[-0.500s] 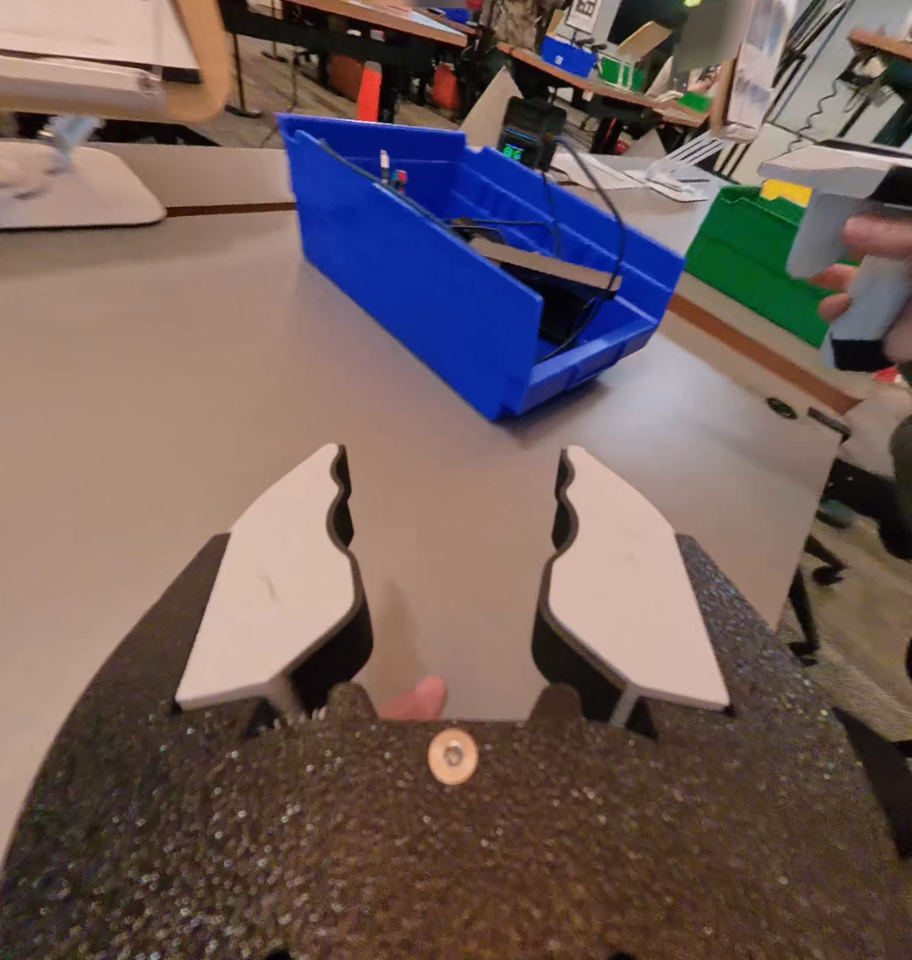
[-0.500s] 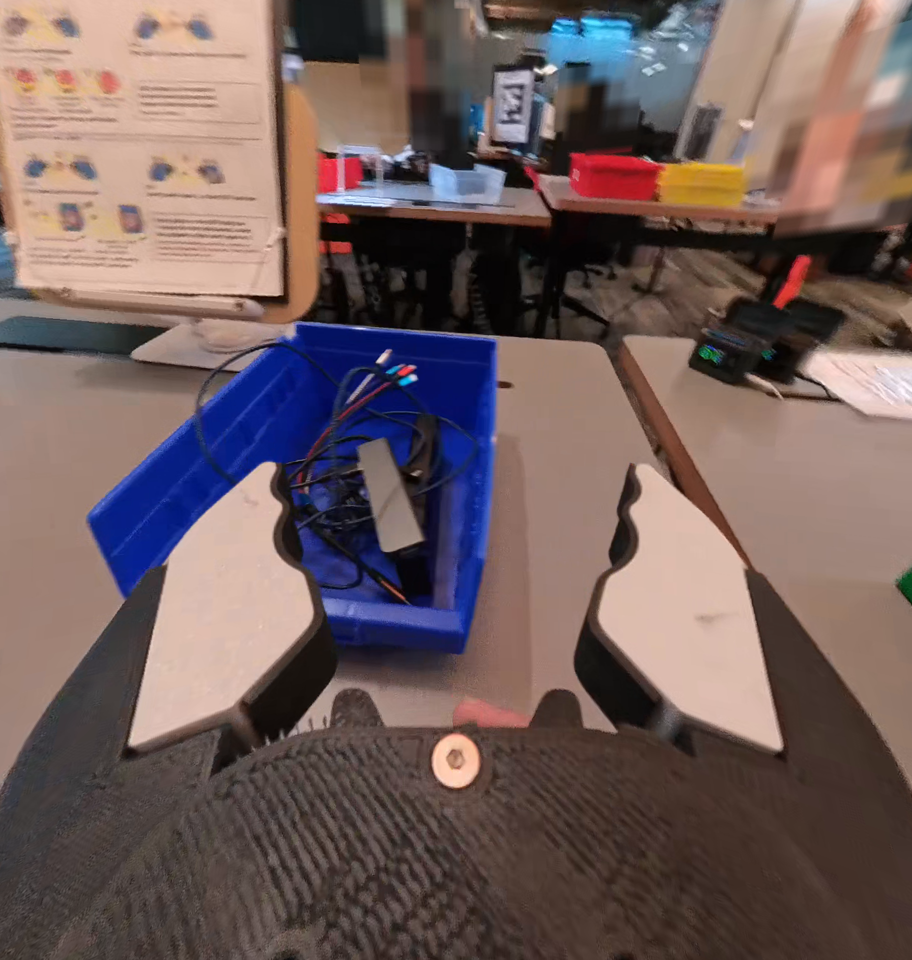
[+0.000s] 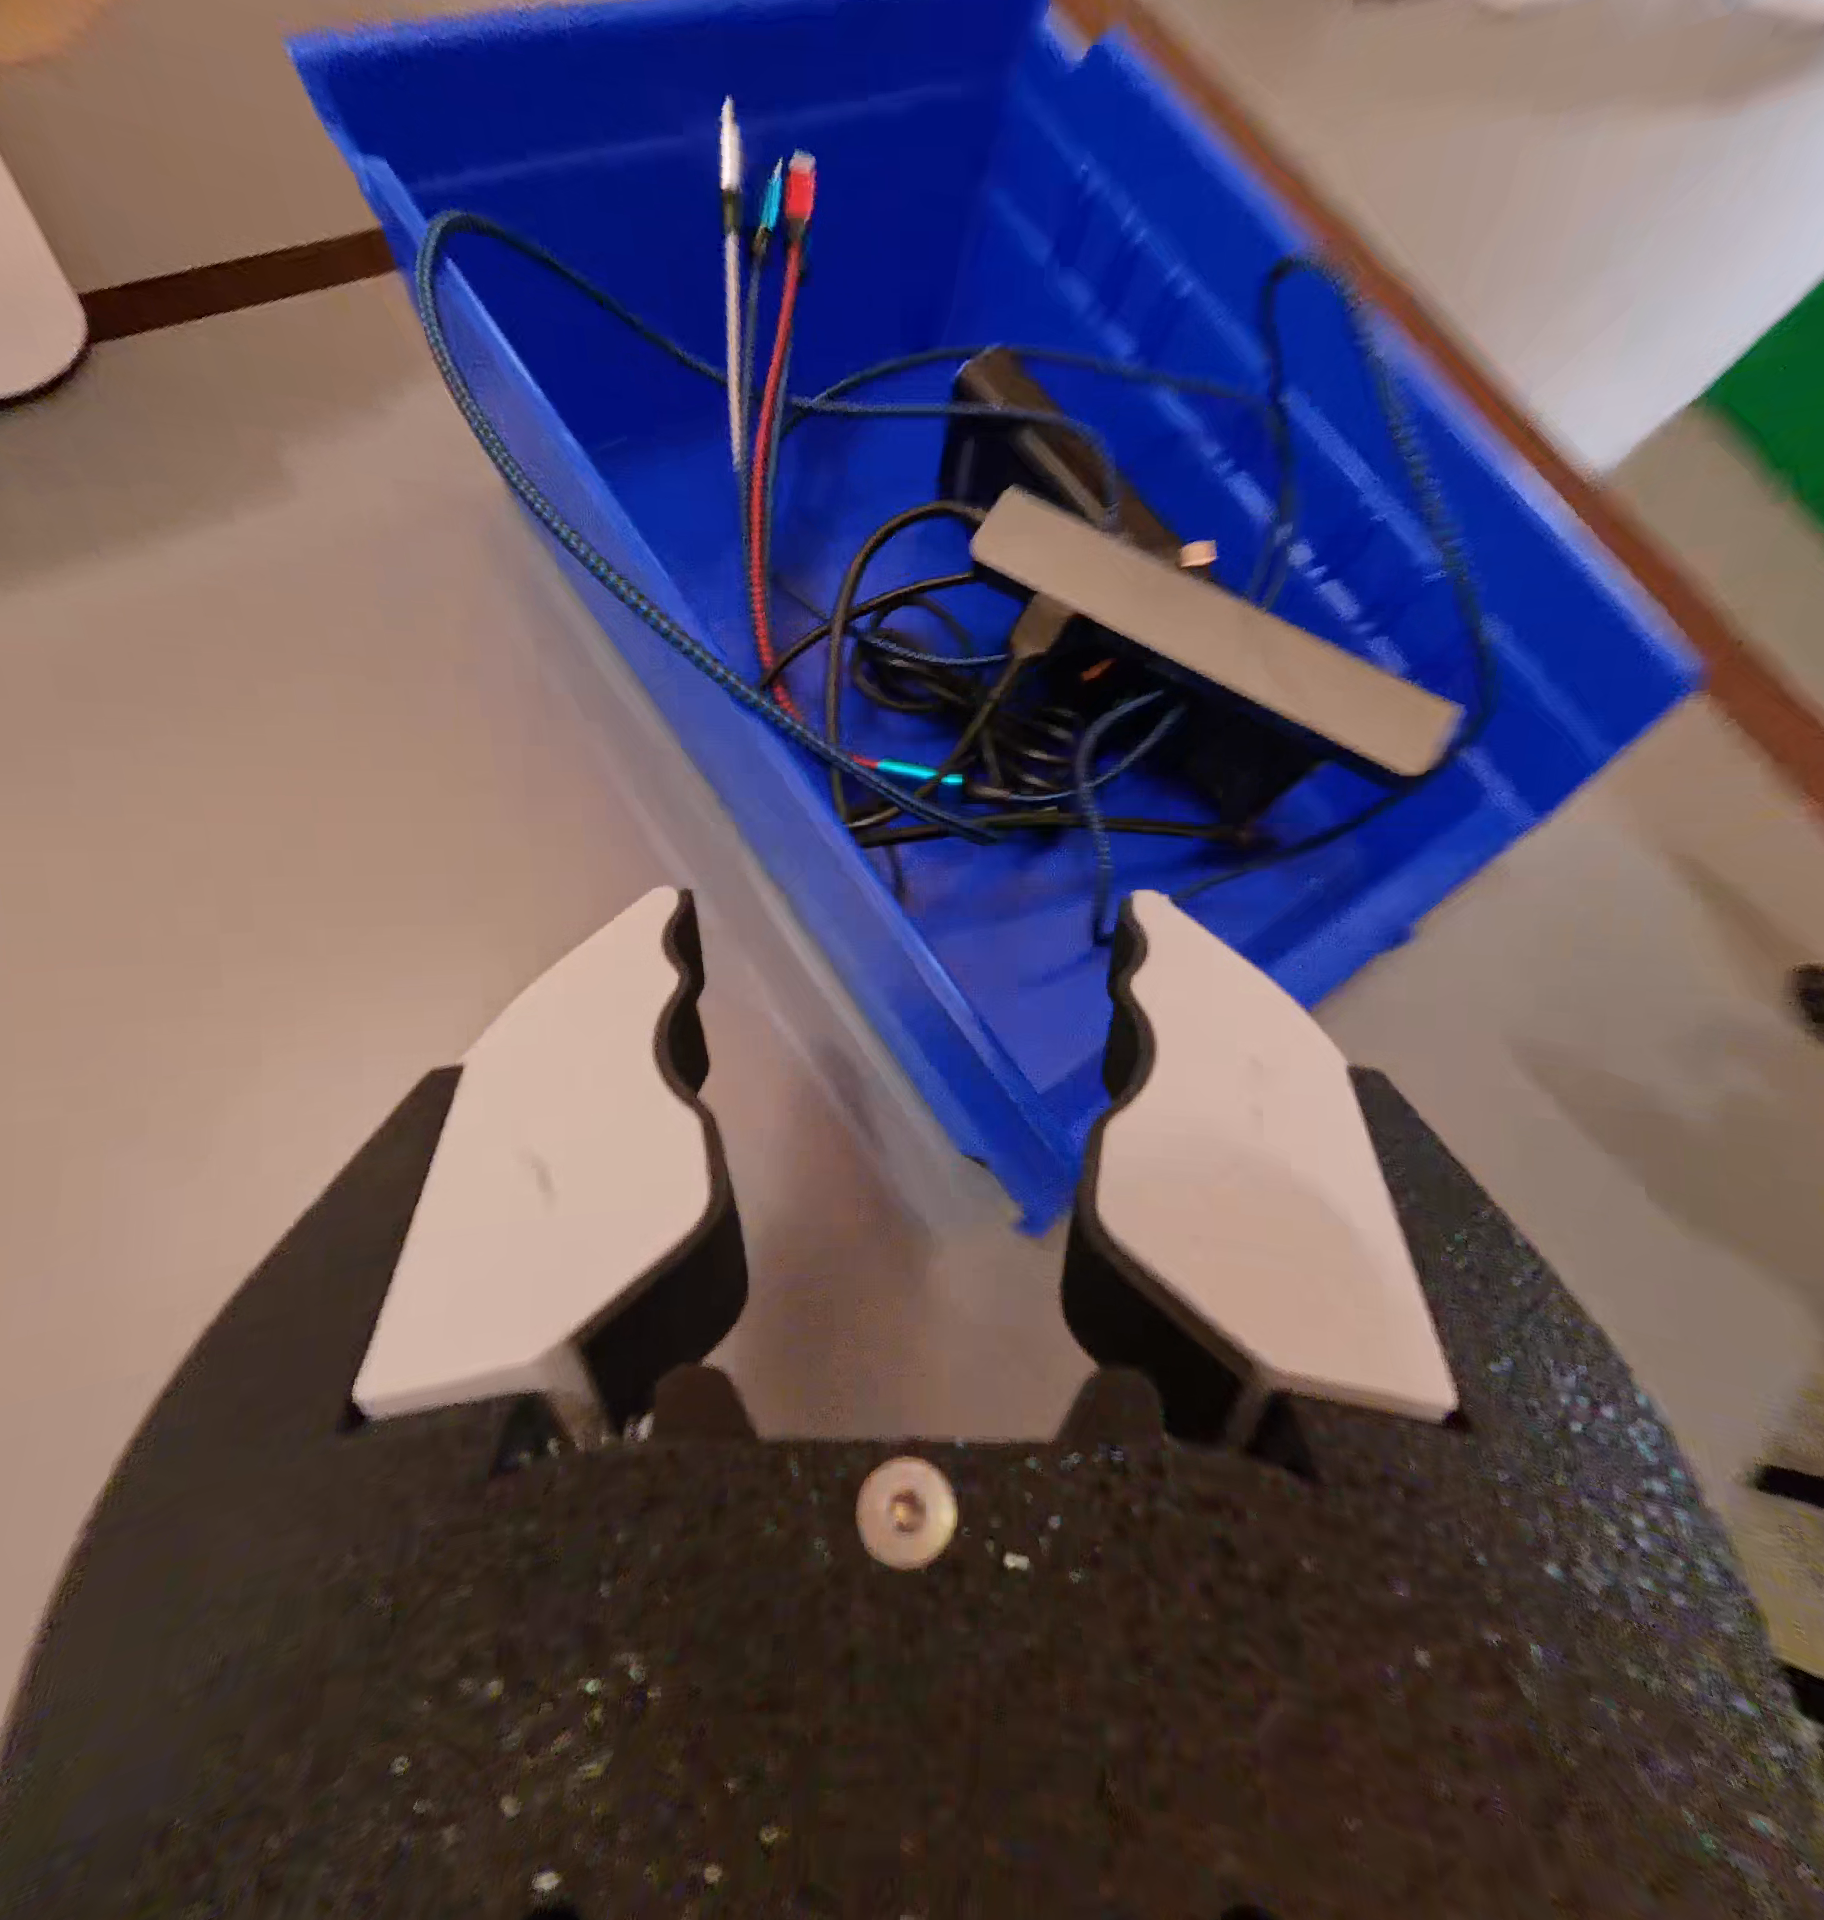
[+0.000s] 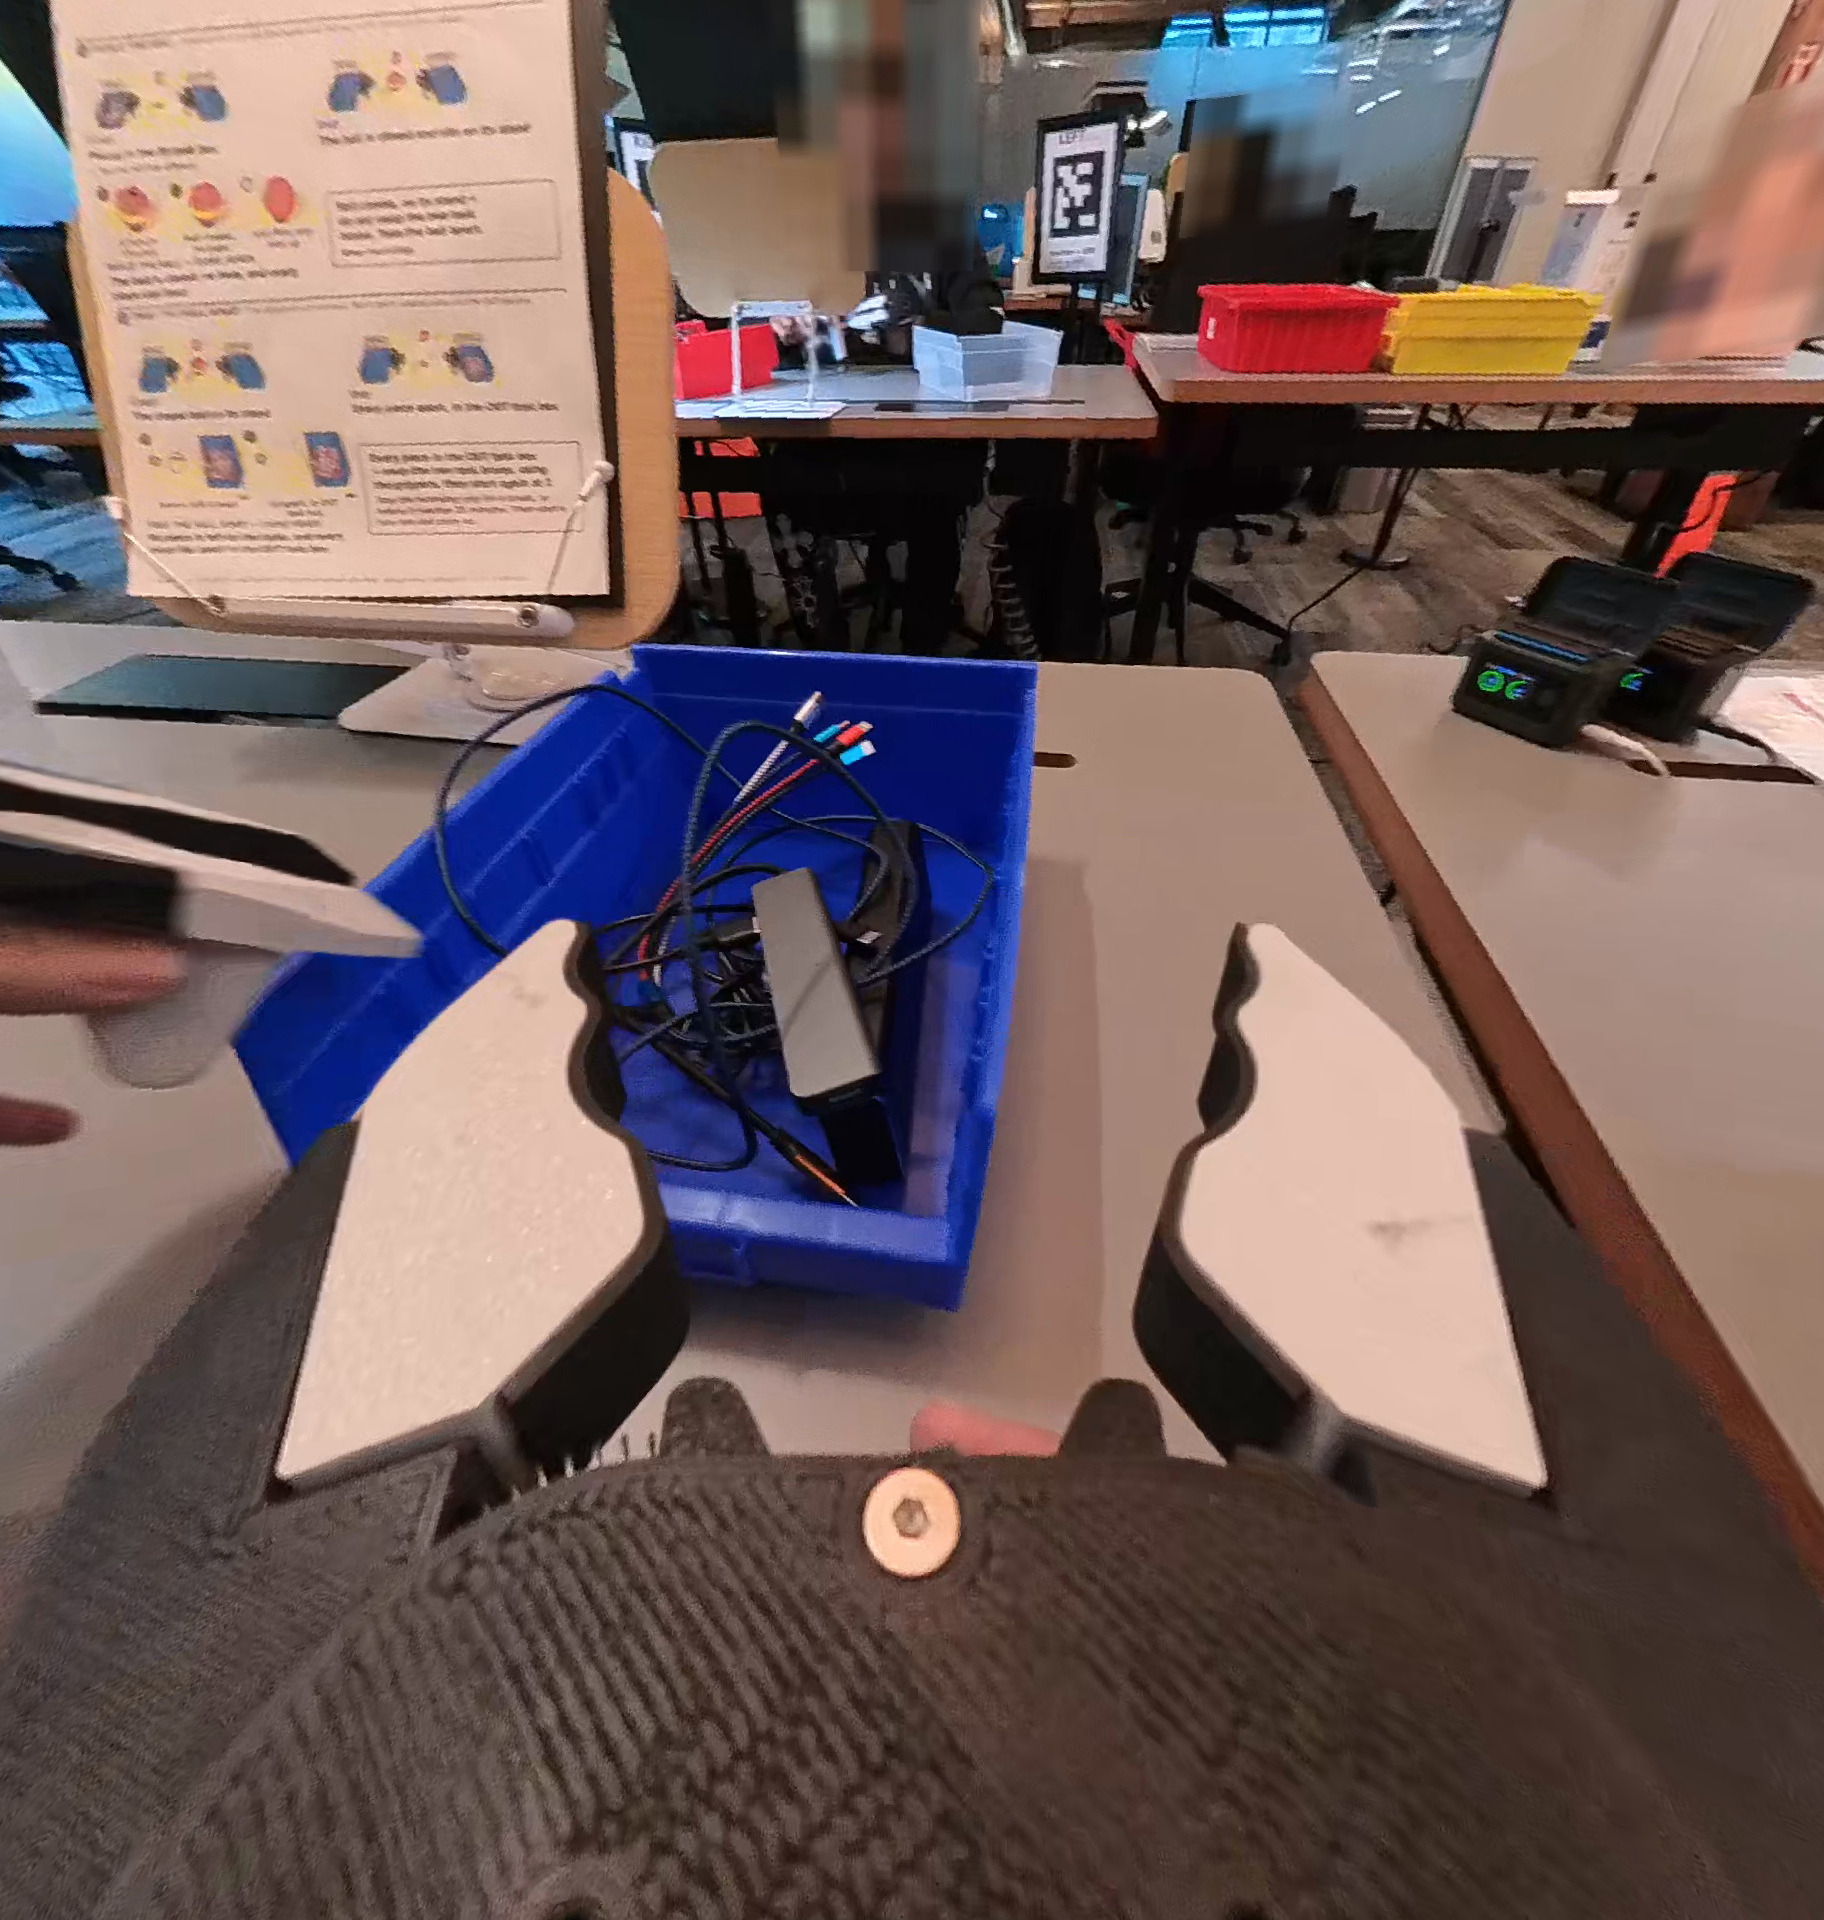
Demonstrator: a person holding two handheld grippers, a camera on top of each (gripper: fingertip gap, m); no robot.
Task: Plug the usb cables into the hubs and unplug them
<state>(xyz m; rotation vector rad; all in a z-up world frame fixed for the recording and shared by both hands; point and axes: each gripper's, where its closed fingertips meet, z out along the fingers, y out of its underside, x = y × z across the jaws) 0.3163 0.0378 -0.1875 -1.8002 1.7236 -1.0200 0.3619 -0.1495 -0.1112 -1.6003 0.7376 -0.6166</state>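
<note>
The left gripper [image 3: 903,1039] is spread wide and holds nothing; it hangs over the near long wall of the blue bin [image 3: 617,582], tipped down so its camera looks into the bin, which suits a reach for something inside. Just ahead of its fingers lies a tangle of dark cables [image 3: 929,675]; beyond that, a flat grey hub [image 3: 1214,644] rests slantwise on a black hub [image 3: 1033,436]. Farther ahead and to the gripper's left, a bundle of plug ends [image 3: 768,197], white, teal and red, leans against the far wall; a braided cable [image 3: 575,530] loops over the near wall. This view is smeared by motion, so whether any plug already sits in a hub I cannot tell.

The right gripper [image 4: 913,1039] is likewise released and empty; it hangs above the table [image 4: 1199,935] at the bin's [image 4: 814,1236] short near end, set back, likely waiting to take a cable while the other gripper steadies a hub. Between its fingers and just ahead sits the grey hub [image 4: 820,987] with cables [image 4: 700,977] around it; the coloured plug ends [image 4: 840,732] stand at the far end. To its left the other gripper [image 4: 264,909] shows, close beside the bin's rim.

Nothing is grasped yet; I judge the work to be at its opening reach.
</note>
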